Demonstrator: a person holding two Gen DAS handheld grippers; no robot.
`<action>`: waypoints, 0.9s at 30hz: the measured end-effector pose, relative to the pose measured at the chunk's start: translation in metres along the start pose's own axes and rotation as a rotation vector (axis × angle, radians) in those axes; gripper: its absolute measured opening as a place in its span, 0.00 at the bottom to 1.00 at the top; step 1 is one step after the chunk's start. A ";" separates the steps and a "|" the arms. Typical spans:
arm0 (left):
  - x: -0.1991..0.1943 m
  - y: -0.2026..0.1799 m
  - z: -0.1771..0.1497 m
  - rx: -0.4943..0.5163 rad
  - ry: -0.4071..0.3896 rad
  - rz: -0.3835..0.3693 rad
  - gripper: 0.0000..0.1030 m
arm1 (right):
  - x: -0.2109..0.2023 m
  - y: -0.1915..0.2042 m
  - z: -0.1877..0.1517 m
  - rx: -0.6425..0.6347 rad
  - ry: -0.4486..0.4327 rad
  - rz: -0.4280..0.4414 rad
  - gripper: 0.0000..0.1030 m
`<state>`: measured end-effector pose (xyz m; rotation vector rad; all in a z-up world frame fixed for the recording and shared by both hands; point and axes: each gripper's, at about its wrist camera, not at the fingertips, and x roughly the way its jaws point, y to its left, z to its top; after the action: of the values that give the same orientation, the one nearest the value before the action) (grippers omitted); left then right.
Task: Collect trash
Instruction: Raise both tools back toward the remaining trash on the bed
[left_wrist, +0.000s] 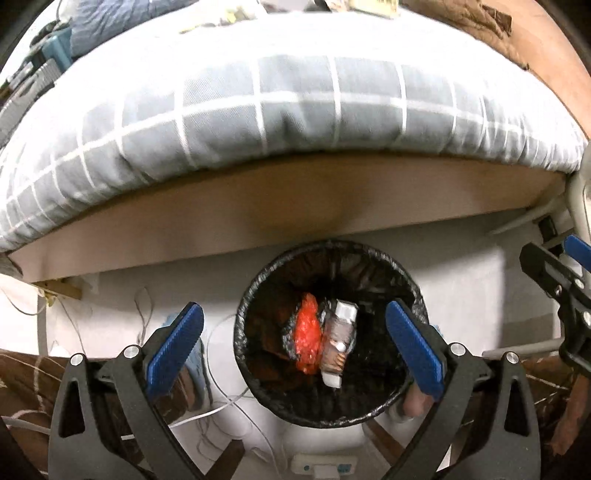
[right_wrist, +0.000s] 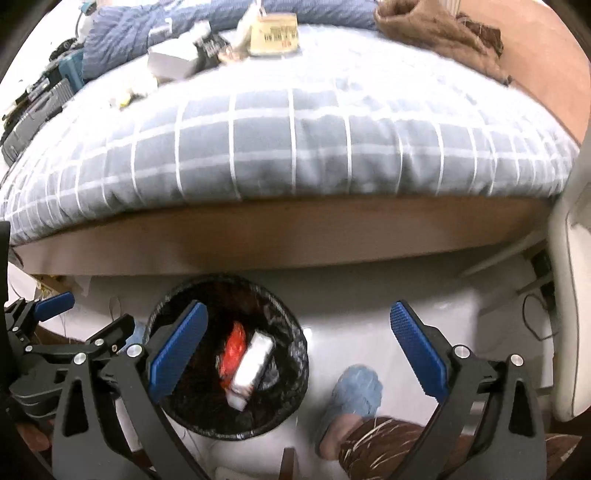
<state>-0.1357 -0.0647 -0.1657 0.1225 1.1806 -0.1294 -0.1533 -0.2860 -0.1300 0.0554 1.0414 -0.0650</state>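
Bed: grey checked cover hangs over the wooden side rail; more clutter sits at the far edge, including a tan carton and a white box. Judged risk: if these are the next trash, both tools must lift well clear of the rail, or a finger could snag the cover and drag it.
Trash bin: round, lined with a black bag, standing on the white floor just in front of the bed rail.
Bin contents: a red crumpled wrapper and a silvery packet with white ends lie side by side, touching, low in the bag. The collected trash is inside, not on the rim.
Risk at the bin: it looks light, and the left tool's far finger overlaps its rim in view; a sideways pull could tip or shove it.
Left gripper: jaws spread fully wide over the bin mouth, nothing between the blue pads.
Right gripper: jaws wide, empty, over the bin's right edge and bare floor.
Foot in blue slipper: near the bin; a step could knock it.
Cables: white leads trail on the floor beside the bin; a trip or snag risk.
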 end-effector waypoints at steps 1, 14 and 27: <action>-0.005 0.000 0.003 -0.005 -0.012 -0.001 0.94 | -0.005 0.000 0.005 0.001 -0.021 -0.003 0.93; -0.062 0.015 0.054 -0.039 -0.194 -0.009 0.94 | -0.051 0.010 0.068 -0.022 -0.218 0.012 0.93; -0.065 0.037 0.140 -0.077 -0.293 0.028 0.94 | -0.038 0.026 0.135 -0.073 -0.278 0.004 0.93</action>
<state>-0.0263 -0.0490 -0.0520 0.0498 0.8896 -0.0746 -0.0538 -0.2693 -0.0288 -0.0181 0.7646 -0.0300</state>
